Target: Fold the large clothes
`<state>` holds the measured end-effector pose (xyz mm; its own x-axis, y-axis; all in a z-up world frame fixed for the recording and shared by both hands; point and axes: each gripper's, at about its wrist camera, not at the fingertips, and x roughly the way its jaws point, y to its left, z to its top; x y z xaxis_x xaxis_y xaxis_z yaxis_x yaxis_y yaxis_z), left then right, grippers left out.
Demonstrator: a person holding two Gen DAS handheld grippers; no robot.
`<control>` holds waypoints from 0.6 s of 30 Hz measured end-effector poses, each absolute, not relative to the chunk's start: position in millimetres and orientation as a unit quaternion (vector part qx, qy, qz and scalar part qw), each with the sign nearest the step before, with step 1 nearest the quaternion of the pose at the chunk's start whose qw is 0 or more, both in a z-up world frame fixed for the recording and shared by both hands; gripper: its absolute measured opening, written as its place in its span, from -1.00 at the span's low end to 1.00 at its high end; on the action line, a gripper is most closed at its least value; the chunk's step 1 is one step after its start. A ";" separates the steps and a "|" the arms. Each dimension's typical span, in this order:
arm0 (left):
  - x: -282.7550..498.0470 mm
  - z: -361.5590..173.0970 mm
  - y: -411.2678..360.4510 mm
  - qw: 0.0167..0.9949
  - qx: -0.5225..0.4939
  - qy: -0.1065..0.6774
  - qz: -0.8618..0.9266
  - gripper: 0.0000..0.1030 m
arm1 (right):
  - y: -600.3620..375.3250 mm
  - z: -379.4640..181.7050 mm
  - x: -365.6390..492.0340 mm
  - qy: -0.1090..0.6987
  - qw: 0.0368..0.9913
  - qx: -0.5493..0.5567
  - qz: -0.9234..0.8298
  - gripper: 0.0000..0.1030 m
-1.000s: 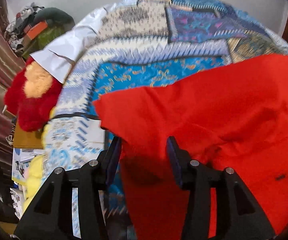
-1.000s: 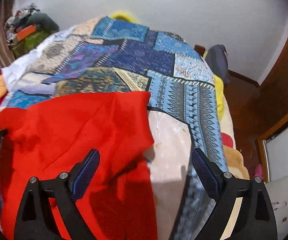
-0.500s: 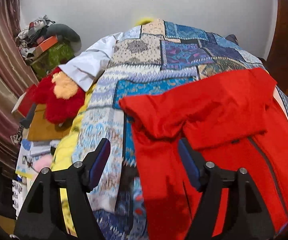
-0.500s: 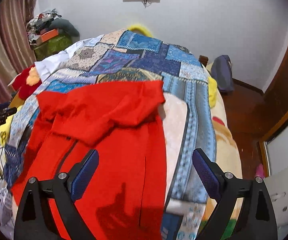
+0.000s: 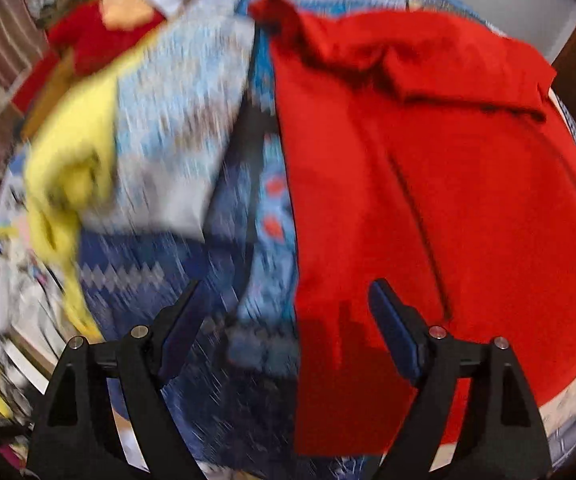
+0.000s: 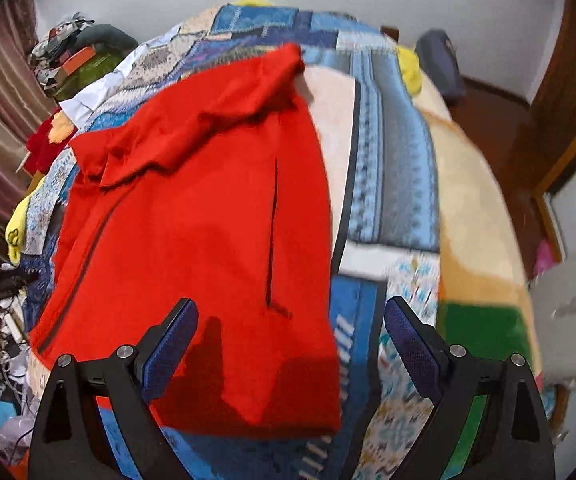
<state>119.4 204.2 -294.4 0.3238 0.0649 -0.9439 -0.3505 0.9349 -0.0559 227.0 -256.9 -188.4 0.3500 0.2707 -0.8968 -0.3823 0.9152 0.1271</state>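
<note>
Two grippers: both up over the bed, nothing caught in either.
Red garment point(image 6: 208, 216): spread on the patchwork quilt point(image 6: 391, 168), top part folded down over the body.
Left gripper point(image 5: 284, 312): jaws just been widening, released, above the garment's left edge; view blurred, so contact is hard to call.
Right gripper point(image 6: 291, 320): jaws spread wide, over the near right corner.

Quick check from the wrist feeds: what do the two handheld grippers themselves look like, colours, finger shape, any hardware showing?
Both look alike. The left gripper has matte black angular fingers with triangular cut-outs, round silver screw heads on top, and dark blue pads lining the inner faces. The right gripper has the same black frame and silver screws; its blue pads show a fine ribbed texture. No cables, markings, hands or sleeves are visible.
</note>
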 end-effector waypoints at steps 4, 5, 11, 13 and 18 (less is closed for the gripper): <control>104.2 -323.2 194.5 0.780 -0.177 0.592 0.099 0.59 | -258.7 -202.7 217.5 0.550 0.808 -0.036 0.210 0.74; 101.8 -327.9 191.5 0.776 -0.188 0.595 0.095 0.59 | -259.5 -204.4 216.3 0.550 0.807 -0.027 0.212 0.67; 94.9 -339.0 188.0 0.763 -0.271 0.581 0.085 0.45 | -262.0 -209.6 213.6 0.555 0.793 0.039 0.248 0.06; 92.3 -343.1 190.7 0.753 -0.316 0.573 0.067 0.20 | -259.1 -208.9 211.7 0.553 0.791 0.047 0.258 -0.23; 95.3 -331.3 173.1 0.763 -0.311 0.566 0.025 -0.81 | -240.9 -203.7 211.3 0.544 0.794 0.036 0.269 -0.72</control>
